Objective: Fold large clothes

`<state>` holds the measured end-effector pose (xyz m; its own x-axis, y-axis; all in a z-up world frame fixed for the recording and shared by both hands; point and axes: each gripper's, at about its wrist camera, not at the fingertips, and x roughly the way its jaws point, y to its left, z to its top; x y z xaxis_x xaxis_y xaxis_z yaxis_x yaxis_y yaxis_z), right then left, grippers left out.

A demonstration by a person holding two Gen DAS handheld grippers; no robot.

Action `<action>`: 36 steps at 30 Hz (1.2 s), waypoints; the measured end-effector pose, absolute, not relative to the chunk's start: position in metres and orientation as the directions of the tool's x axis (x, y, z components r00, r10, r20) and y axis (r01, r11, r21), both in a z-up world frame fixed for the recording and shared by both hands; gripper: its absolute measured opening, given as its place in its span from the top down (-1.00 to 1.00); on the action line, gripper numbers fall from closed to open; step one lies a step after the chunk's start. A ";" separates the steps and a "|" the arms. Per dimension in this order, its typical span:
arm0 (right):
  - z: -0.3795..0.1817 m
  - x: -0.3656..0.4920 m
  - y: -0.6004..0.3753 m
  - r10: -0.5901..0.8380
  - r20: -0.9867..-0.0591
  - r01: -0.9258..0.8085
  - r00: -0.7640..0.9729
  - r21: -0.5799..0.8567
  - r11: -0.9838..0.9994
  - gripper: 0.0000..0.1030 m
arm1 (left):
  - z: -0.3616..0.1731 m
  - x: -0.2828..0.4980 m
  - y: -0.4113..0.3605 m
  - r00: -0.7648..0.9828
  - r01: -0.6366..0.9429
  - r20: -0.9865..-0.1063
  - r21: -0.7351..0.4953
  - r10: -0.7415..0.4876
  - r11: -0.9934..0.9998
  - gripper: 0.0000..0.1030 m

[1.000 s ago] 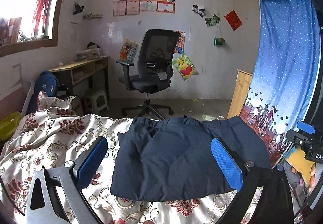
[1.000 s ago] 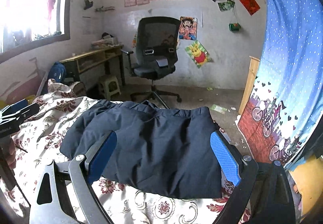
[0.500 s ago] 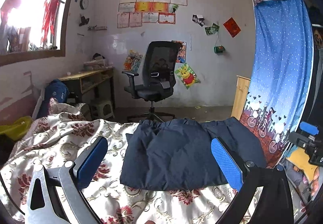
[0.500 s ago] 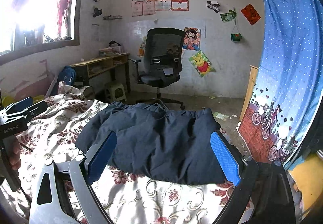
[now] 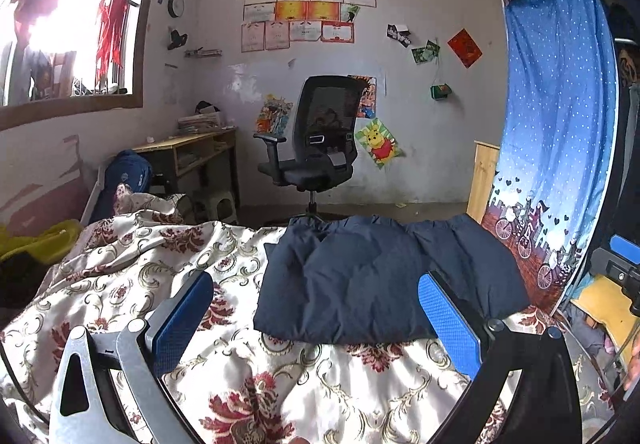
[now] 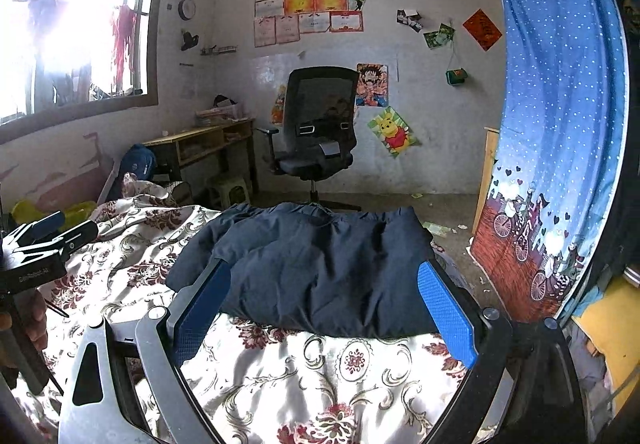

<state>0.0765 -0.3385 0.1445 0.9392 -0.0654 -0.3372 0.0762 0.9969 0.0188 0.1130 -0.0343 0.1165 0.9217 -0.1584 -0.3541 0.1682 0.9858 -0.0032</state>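
A dark navy garment (image 5: 372, 276) lies folded into a rough rectangle on the floral bedspread (image 5: 132, 276); it also shows in the right wrist view (image 6: 320, 264). My left gripper (image 5: 316, 316) is open and empty, hovering above the bedspread short of the garment's near edge. My right gripper (image 6: 324, 308) is open and empty, also short of the garment's near edge. The left gripper shows at the left edge of the right wrist view (image 6: 36, 248), and the right gripper at the right edge of the left wrist view (image 5: 616, 264).
A black office chair (image 5: 316, 148) stands beyond the bed's far edge. A wooden desk (image 5: 188, 156) and a blue backpack (image 5: 128, 176) are at the left wall. A blue curtain (image 5: 556, 148) hangs on the right beside a wooden cabinet (image 5: 484, 172).
Both grippers have pulled back and up from the garment, which now looks smaller and farther. Both stay open and empty; the garment lies still.
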 end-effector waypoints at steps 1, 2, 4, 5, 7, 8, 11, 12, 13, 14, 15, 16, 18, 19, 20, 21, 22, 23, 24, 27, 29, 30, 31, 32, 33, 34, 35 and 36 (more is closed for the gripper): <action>0.143 0.074 -0.338 -0.065 -0.335 0.077 0.940 0.022 0.997 -0.80 | 0.115 0.110 -0.034 0.922 0.168 -0.353 0.000 -0.157 0.986 -1.00; 0.141 0.071 -0.337 -0.067 -0.333 0.079 0.941 0.025 0.997 -0.80 | 0.113 0.108 -0.035 0.922 0.168 -0.355 0.005 -0.155 0.986 -1.00; 0.137 0.066 -0.337 -0.070 -0.327 0.085 0.943 0.034 0.996 -0.80 | 0.109 0.103 -0.036 0.921 0.166 -0.361 0.019 -0.149 0.986 -1.00; 0.134 0.064 -0.336 -0.069 -0.325 0.086 0.943 0.036 0.996 -0.80 | 0.107 0.101 -0.037 0.920 0.166 -0.363 0.021 -0.147 0.986 -1.00; 0.128 0.059 -0.336 -0.070 -0.318 0.086 0.945 0.037 0.996 -0.80 | 0.102 0.095 -0.039 0.918 0.172 -0.367 0.030 -0.149 0.985 -1.00; 0.125 0.057 -0.336 -0.070 -0.315 0.086 0.947 0.035 0.996 -0.80 | 0.099 0.093 -0.040 0.917 0.174 -0.371 0.036 -0.149 0.984 -1.00; 0.112 0.050 -0.336 -0.075 -0.305 0.092 0.949 0.041 0.995 -0.80 | 0.092 0.088 -0.043 0.914 0.174 -0.379 0.052 -0.141 0.983 -1.00; 0.107 0.048 -0.336 -0.074 -0.304 0.093 0.950 0.048 0.995 -0.80 | 0.089 0.086 -0.044 0.914 0.173 -0.381 0.057 -0.139 0.983 -1.00; 0.104 0.047 -0.337 -0.074 -0.304 0.095 0.950 0.053 0.994 -0.80 | 0.086 0.084 -0.044 0.914 0.172 -0.381 0.061 -0.136 0.983 -1.00; 0.098 0.045 -0.338 -0.077 -0.302 0.099 0.950 0.061 0.993 -0.80 | 0.083 0.083 -0.044 0.915 0.170 -0.380 0.065 -0.133 0.983 -1.00; 0.093 0.043 -0.338 -0.078 -0.301 0.103 0.950 0.067 0.992 -0.80 | 0.080 0.080 -0.044 0.917 0.169 -0.377 0.072 -0.130 0.983 -1.00; 0.089 0.042 -0.338 -0.079 -0.301 0.105 0.950 0.072 0.992 -0.80 | 0.077 0.078 -0.044 0.919 0.166 -0.374 0.082 -0.124 0.983 -1.00; 0.079 0.041 -0.339 -0.080 -0.303 0.109 0.950 0.081 0.991 -0.80 | 0.070 0.074 -0.045 0.921 0.157 -0.373 0.099 -0.110 0.983 -1.00; 0.074 0.039 -0.338 -0.081 -0.306 0.111 0.949 0.082 0.990 -0.80 | 0.066 0.072 -0.046 0.922 0.152 -0.374 0.105 -0.103 0.983 -1.00; 0.068 0.039 -0.338 -0.083 -0.312 0.114 0.947 0.084 0.990 -0.80 | 0.062 0.069 -0.046 0.922 0.147 -0.376 0.111 -0.096 0.983 -1.00; 0.063 0.038 -0.338 -0.082 -0.318 0.114 0.945 0.085 0.990 -0.81 | 0.059 0.068 -0.046 0.921 0.147 -0.379 0.114 -0.094 0.982 -1.00; 0.060 0.038 -0.337 -0.080 -0.323 0.112 0.943 0.084 0.990 -0.80 | 0.056 0.066 -0.047 0.920 0.149 -0.381 0.119 -0.093 0.982 -1.00; 0.057 0.038 -0.336 -0.080 -0.329 0.111 0.941 0.079 0.991 -0.80 | 0.053 0.065 -0.048 0.919 0.149 -0.384 0.127 -0.090 0.981 -1.00; 0.055 0.038 -0.336 -0.079 -0.333 0.110 0.940 0.075 0.991 -0.80 | 0.049 0.065 -0.049 0.917 0.148 -0.389 0.133 -0.085 0.980 -1.00; 0.048 0.038 -0.334 -0.065 -0.344 0.096 0.937 0.074 0.993 -0.80 | 0.041 0.064 -0.048 0.910 0.142 -0.407 0.134 -0.076 0.981 -1.00; 0.043 0.040 -0.332 -0.061 -0.359 0.093 0.931 0.072 0.993 -0.80 | 0.037 0.064 -0.046 0.904 0.143 -0.420 0.121 -0.080 0.982 -1.00; 0.041 0.041 -0.331 -0.057 -0.365 0.089 0.929 0.073 0.993 -0.80 | 0.035 0.063 -0.046 0.903 0.143 -0.423 0.116 -0.081 0.983 -1.00; 0.039 0.041 -0.330 -0.053 -0.369 0.086 0.928 0.074 0.994 -0.80 | 0.033 0.063 -0.045 0.902 0.140 -0.425 0.113 -0.080 0.984 -1.00; 0.037 0.042 -0.330 -0.049 -0.373 0.083 0.927 0.075 0.994 -0.80 | 0.031 0.063 -0.045 0.900 0.138 -0.428 0.111 -0.078 0.984 -1.00; 0.035 0.043 -0.329 -0.049 -0.377 0.082 0.925 0.073 0.994 -0.80 | 0.029 0.063 -0.045 0.898 0.137 -0.432 0.110 -0.077 0.984 -1.00; 0.033 0.045 -0.328 -0.050 -0.380 0.082 0.924 0.070 0.994 -0.81 | 0.028 0.063 -0.046 0.897 0.135 -0.436 0.109 -0.075 0.985 -1.00; 0.031 0.046 -0.327 -0.050 -0.385 0.082 0.922 0.067 0.994 -0.81 | 0.026 0.063 -0.045 0.895 0.134 -0.441 0.108 -0.073 0.985 -1.00; 0.029 0.048 -0.325 -0.047 -0.392 0.078 0.919 0.064 0.995 -0.81 | 0.025 0.063 -0.046 0.893 0.133 -0.444 0.109 -0.071 0.985 -1.00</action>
<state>0.0478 -0.3252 0.0294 0.9190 -0.0469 -0.3915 0.0780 0.9949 0.0641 0.0635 -0.0457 0.0246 0.8930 -0.0712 -0.4444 0.1327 0.9852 0.1089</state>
